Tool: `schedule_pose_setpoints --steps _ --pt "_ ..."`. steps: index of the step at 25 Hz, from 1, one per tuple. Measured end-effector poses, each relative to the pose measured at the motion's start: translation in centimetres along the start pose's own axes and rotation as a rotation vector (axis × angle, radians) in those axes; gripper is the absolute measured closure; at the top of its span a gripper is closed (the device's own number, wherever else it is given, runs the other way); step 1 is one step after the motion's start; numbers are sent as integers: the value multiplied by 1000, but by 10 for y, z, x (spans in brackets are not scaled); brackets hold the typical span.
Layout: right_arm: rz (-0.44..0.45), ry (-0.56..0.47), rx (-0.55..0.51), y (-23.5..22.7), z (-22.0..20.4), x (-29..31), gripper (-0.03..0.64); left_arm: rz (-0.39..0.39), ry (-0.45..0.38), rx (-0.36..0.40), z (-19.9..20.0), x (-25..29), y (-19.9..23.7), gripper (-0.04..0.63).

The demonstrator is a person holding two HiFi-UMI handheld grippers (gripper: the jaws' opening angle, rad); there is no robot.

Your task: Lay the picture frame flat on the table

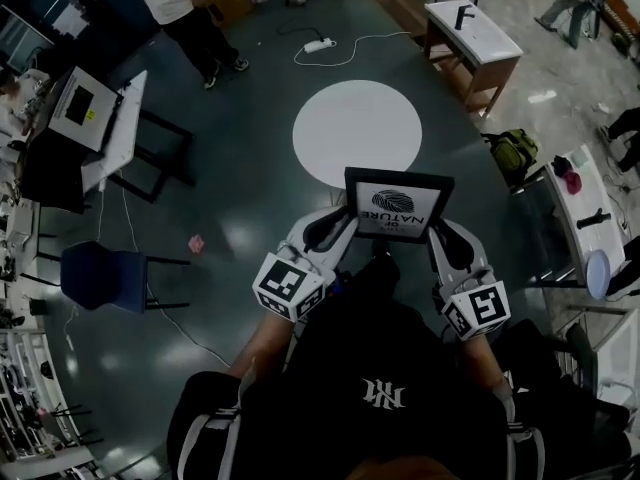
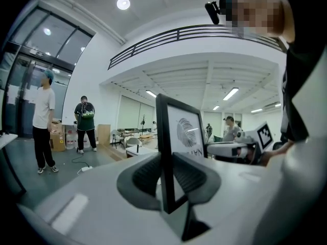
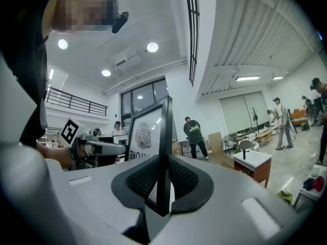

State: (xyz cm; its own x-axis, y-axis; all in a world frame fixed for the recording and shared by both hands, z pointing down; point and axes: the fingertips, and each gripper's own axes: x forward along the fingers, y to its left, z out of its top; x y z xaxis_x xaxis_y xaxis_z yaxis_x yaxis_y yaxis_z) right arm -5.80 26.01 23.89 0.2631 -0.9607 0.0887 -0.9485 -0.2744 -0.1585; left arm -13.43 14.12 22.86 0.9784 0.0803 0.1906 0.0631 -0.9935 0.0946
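A black picture frame (image 1: 398, 204) with a fingerprint print is held in the air in front of the person, face up toward the head camera. My left gripper (image 1: 328, 230) is shut on its left edge, and my right gripper (image 1: 444, 235) is shut on its right edge. In the left gripper view the frame (image 2: 176, 137) stands edge-on between the dark pads (image 2: 148, 175). From the right gripper's camera the frame (image 3: 153, 134) is likewise pinched between the pads (image 3: 181, 180). A round white table (image 1: 357, 131) stands on the floor beyond the frame.
A rectangular wooden table (image 1: 472, 38) stands at the upper right. A white desk (image 1: 112, 128) and a blue chair (image 1: 100, 276) are at the left. A person (image 1: 185, 13) stands at the upper left. A green bag (image 1: 514, 153) lies at the right.
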Motion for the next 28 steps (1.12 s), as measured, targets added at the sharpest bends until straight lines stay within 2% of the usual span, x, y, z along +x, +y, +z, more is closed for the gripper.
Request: schedule_pose_setpoints --steps 6,15,24,28 --pt "-26 8 -28 -50 13 43 569 -26 -25 -20 7 64 37 527" --pt "-35 21 -70 -146 50 130 569 -38 -70 -33 45 176 103 526" --pt "0 28 -82 -196 66 210 569 -16 -70 -40 58 235 166 528" --pt "34 61 -88 -206 62 239 569 19 -67 -78 52 244 187 528"
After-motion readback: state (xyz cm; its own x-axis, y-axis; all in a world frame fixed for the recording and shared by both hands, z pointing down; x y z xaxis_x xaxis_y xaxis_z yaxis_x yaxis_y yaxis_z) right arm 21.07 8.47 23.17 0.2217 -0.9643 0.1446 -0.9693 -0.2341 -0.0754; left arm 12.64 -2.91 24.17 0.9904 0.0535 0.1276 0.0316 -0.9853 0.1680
